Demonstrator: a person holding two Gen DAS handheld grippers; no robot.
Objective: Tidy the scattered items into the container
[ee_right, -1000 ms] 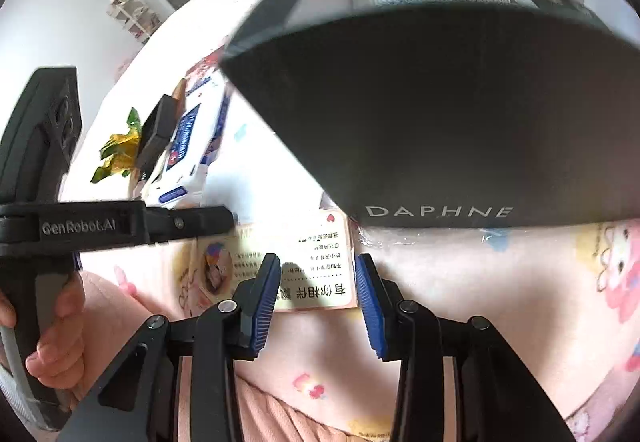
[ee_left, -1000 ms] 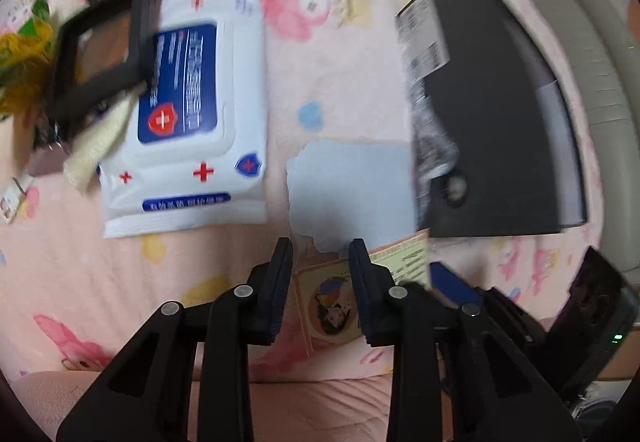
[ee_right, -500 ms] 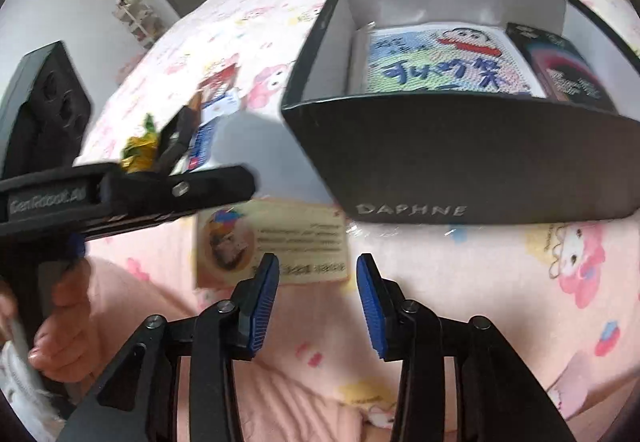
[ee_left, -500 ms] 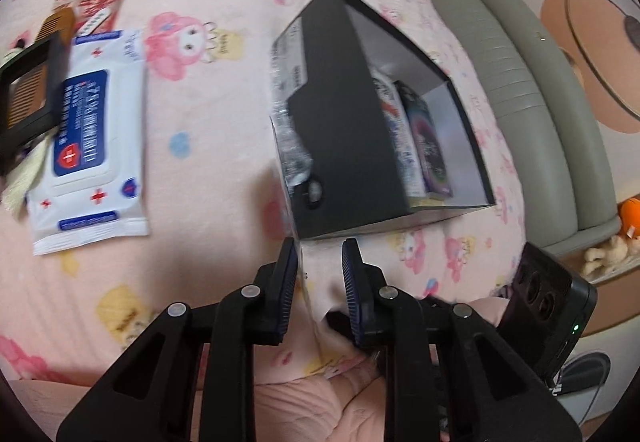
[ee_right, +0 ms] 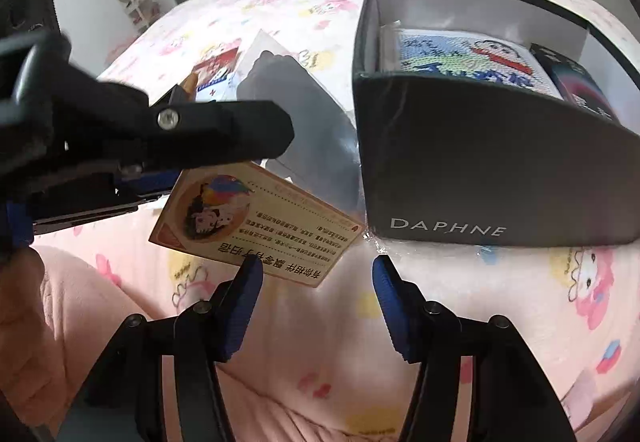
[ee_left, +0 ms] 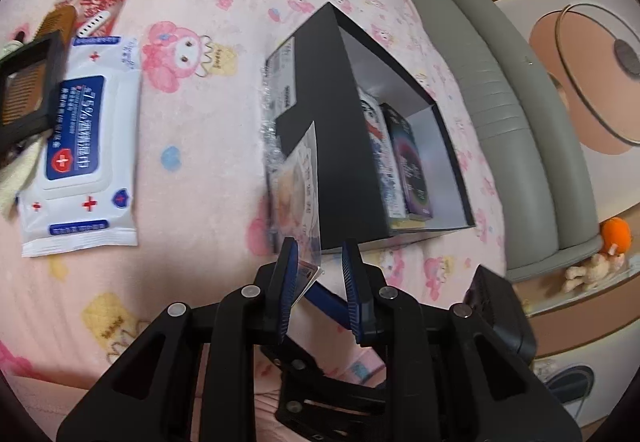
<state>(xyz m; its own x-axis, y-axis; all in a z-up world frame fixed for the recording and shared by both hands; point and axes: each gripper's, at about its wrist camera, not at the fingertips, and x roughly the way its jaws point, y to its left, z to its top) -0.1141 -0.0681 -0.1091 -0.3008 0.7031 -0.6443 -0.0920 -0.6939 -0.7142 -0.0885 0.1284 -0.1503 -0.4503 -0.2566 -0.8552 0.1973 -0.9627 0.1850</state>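
A black DAPHNE box (ee_left: 320,146) (ee_right: 472,178) stands open on the pink bedspread and holds a cartoon-print pack (ee_right: 460,54) and a dark box (ee_left: 412,166). My left gripper (ee_left: 318,276) holds a yellow illustrated card (ee_right: 256,226) (ee_left: 296,182) in a clear sleeve, lifted off the bed just in front of the box's near corner. The card sits against one finger and the jaws look slightly apart. My right gripper (ee_right: 316,290) is open and empty, just below the card.
A white wet-wipes pack (ee_left: 80,146), a black frame (ee_left: 28,86), a comb (ee_left: 60,22) and a red packet (ee_left: 96,2) lie on the bed at the left. A grey padded bed edge (ee_left: 500,102) runs behind the box.
My left gripper has lifted the card off the bedspread and swung right and up toward the box. The right gripper has pulled back and up, so the box interior shows.
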